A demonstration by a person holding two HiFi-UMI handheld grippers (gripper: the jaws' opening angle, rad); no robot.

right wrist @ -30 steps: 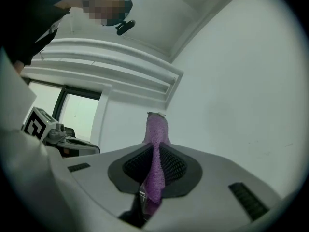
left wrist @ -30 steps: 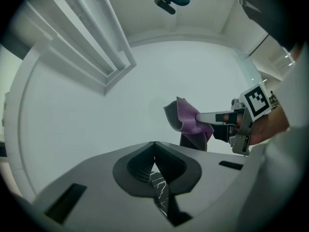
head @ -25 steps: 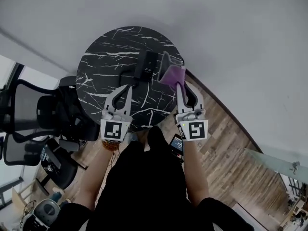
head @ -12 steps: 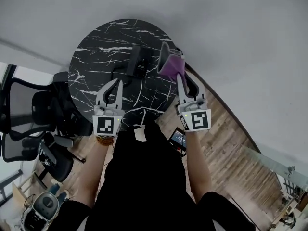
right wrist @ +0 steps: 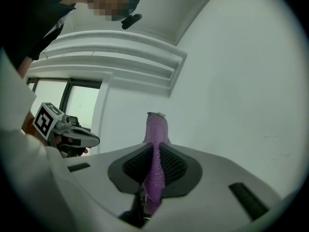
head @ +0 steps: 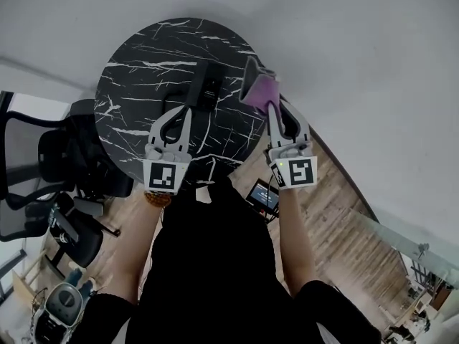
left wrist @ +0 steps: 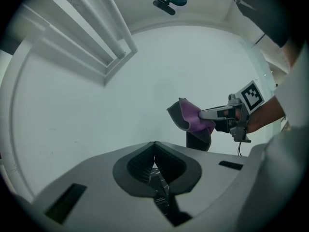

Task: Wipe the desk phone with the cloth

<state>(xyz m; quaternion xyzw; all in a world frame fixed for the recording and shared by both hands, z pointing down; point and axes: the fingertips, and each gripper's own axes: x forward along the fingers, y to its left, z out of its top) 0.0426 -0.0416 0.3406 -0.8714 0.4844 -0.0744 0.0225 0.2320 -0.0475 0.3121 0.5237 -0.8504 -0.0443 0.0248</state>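
The desk phone (head: 206, 90), a dark flat unit, lies near the middle of the round black marble counter (head: 140, 67). No cloth is on it, so the step in hand is judged to be bringing the cloth (head: 260, 90) over to it. To do that well, the person would probably need to tip the right gripper (head: 271, 107) downward and carry it left toward the phone, so that a broad fold of cloth meets the phone's top rather than the hard fingertips. A light sweep along its length should follow, since a heavy push could slide the phone across the smooth counter. The purple cloth stands to the right of the phone, apart from it and roughly over the counter's right edge. It is pinched upright between the right gripper's 2 jaws, which are clamped on it, with a loose end sticking up past the tips. The right gripper view shows only pale wall (right wrist: 231, 81) behind the cloth, so it appears raised in the air rather than resting on anything. The left gripper (head: 187, 110) sits on the person's side of the phone, with its tips near the phone's near end. Its 2 jaws are pressed together with nothing between them, and it could steady the phone during the wipe. Whether those tips touch the phone cannot be told.
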